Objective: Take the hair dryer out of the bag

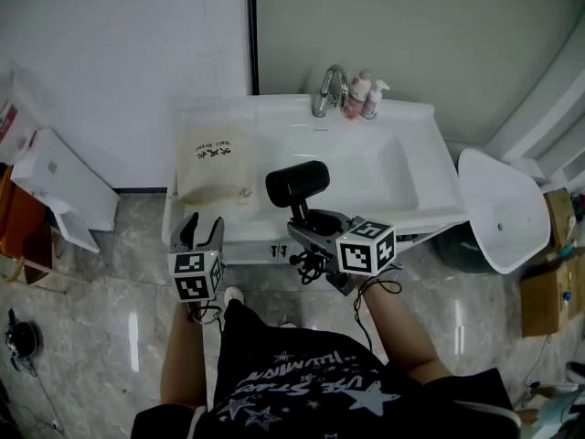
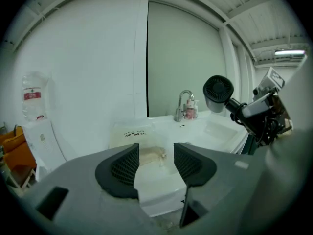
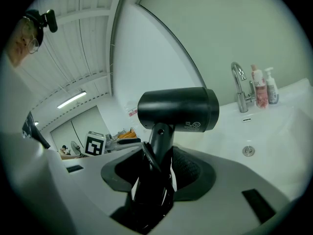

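The black hair dryer [image 1: 297, 183] hangs in the air over the front of the white sink [image 1: 416, 176]. Its handle is clamped between the jaws of my right gripper [image 1: 308, 224]. In the right gripper view the barrel of the hair dryer [image 3: 178, 109] stands up above the right gripper [image 3: 159, 168]. The bag [image 1: 215, 165], translucent with dark print, lies flat on the counter left of the basin. My left gripper [image 1: 203, 225] hovers just in front of the counter edge, near the bag [image 2: 142, 137]. The left gripper [image 2: 156, 156] is open with nothing between its pads.
A chrome faucet [image 1: 329, 90] and two small bottles [image 1: 364, 97] stand at the back of the sink. A white rounded fixture [image 1: 503, 208] and a cardboard box [image 1: 548, 286] are at the right. A white unit [image 1: 55, 186] stands at the left, on a marble floor.
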The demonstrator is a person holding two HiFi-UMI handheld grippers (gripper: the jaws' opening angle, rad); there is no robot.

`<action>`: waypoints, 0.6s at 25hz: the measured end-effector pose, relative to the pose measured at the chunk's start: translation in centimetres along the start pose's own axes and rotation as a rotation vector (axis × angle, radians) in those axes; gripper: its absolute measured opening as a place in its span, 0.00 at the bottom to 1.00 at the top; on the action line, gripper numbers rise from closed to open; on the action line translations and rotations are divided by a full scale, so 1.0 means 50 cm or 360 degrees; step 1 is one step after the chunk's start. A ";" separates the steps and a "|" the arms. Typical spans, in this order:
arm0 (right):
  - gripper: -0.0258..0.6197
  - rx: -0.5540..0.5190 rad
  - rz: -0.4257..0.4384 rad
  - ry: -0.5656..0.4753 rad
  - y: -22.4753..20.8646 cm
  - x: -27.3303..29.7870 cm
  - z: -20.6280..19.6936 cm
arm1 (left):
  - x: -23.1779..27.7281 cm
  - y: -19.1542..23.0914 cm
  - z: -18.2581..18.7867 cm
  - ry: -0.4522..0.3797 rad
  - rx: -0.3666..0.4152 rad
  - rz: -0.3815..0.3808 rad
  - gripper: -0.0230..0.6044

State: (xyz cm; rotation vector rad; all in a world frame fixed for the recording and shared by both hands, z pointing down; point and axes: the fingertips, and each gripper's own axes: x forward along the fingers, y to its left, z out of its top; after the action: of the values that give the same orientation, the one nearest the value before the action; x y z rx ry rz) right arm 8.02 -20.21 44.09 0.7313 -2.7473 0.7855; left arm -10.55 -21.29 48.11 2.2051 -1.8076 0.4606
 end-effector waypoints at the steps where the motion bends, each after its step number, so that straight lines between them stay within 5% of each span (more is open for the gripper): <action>1: 0.32 -0.0008 -0.0003 -0.0005 0.002 -0.017 -0.008 | -0.018 -0.025 0.000 -0.0023 -0.0009 -0.0007 0.41; 15: 0.32 0.0074 -0.0094 -0.0173 -0.026 -0.138 -0.073 | -0.132 -0.236 -0.068 -0.0006 -0.0048 -0.0203 0.21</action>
State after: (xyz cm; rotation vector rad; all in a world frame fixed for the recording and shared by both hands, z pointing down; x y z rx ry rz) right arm 14.81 -16.40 45.60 0.8853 -2.7965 0.8235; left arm -0.45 -11.71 48.67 2.2849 -1.6523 0.4005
